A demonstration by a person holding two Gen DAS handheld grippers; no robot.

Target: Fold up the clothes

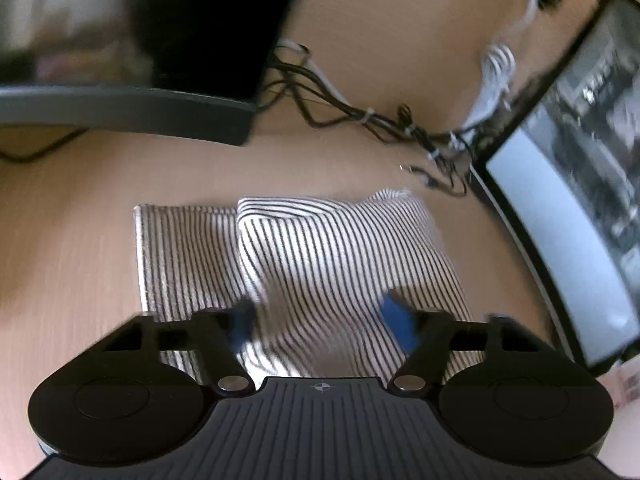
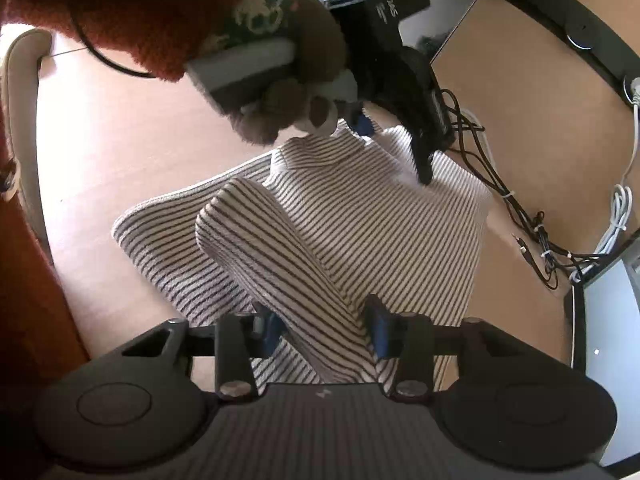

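On the middle of the wooden bench [image 1: 80,208] lies the striped knit garment [image 1: 320,248], soft, light and floppy, with left gripper [image 1: 320,320] and right gripper [image 2: 322,326] fingers half-closed around raised folds at its edges, best hold.

A fuzzy rust-red sleeve [image 2: 120,12] with a green-and-cream patterned cuff [image 2: 256,12] is worn; black grippers [image 2: 326,330] are fitted with blue pads [image 2: 380,330].
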